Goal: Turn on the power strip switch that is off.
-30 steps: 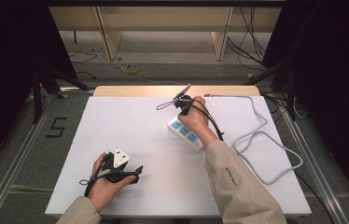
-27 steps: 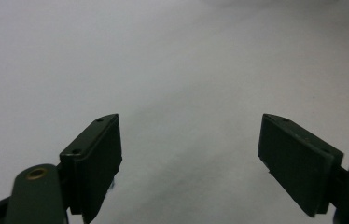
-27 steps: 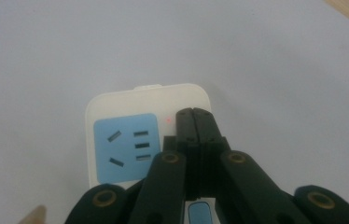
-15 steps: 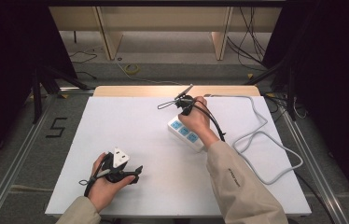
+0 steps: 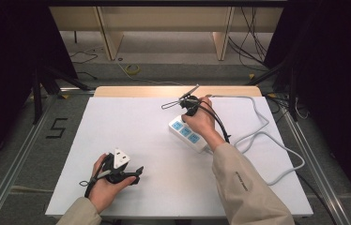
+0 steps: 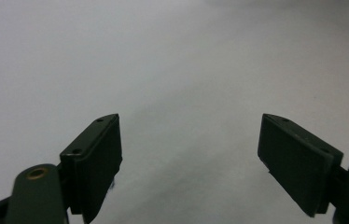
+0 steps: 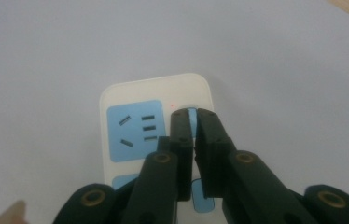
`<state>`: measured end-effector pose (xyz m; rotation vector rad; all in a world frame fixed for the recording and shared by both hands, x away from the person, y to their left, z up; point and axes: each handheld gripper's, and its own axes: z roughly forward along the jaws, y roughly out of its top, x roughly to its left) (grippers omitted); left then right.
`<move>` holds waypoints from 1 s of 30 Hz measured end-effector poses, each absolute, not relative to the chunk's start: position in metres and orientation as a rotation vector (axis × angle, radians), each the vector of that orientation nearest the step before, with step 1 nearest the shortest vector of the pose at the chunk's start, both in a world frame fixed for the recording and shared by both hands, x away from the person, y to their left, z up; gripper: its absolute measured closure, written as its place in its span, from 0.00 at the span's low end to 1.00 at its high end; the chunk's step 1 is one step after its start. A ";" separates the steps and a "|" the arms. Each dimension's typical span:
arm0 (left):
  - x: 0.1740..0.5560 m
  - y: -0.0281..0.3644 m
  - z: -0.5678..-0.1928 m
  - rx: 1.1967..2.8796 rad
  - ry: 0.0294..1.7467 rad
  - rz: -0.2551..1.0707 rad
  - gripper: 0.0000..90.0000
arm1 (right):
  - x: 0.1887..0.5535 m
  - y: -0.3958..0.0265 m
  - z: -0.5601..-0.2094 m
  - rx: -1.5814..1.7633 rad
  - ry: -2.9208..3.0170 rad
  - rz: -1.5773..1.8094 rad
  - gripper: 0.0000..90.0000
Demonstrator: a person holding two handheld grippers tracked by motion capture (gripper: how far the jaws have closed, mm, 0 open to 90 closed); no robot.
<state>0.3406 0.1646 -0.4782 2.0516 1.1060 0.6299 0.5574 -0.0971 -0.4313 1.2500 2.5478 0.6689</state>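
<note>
the white power strip with blue sockets lies on the white table, right of centre toward the far edge, its grey cable looping off to the right. the right gripper sits over its end, jaws pressed nearly together at the small button. the left gripper rests near the front left, jaws spread wide, holding nothing.

Right hand covers the power strip's far end; its switch sits half behind the nearly shut jaws. Strip's lower part cut off.
</note>
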 end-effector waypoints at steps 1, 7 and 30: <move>0.341 0.165 -0.478 2.049 1.110 0.630 0.24 | 0.557 -0.098 -0.431 1.239 2.546 0.675 0.92; 0.341 0.165 -0.479 2.050 1.112 0.629 0.24 | 0.550 -0.102 -0.428 1.216 2.554 0.697 0.87; 0.340 0.165 -0.479 2.050 1.119 0.629 0.25 | 0.513 -0.128 -0.422 1.171 2.579 0.778 0.74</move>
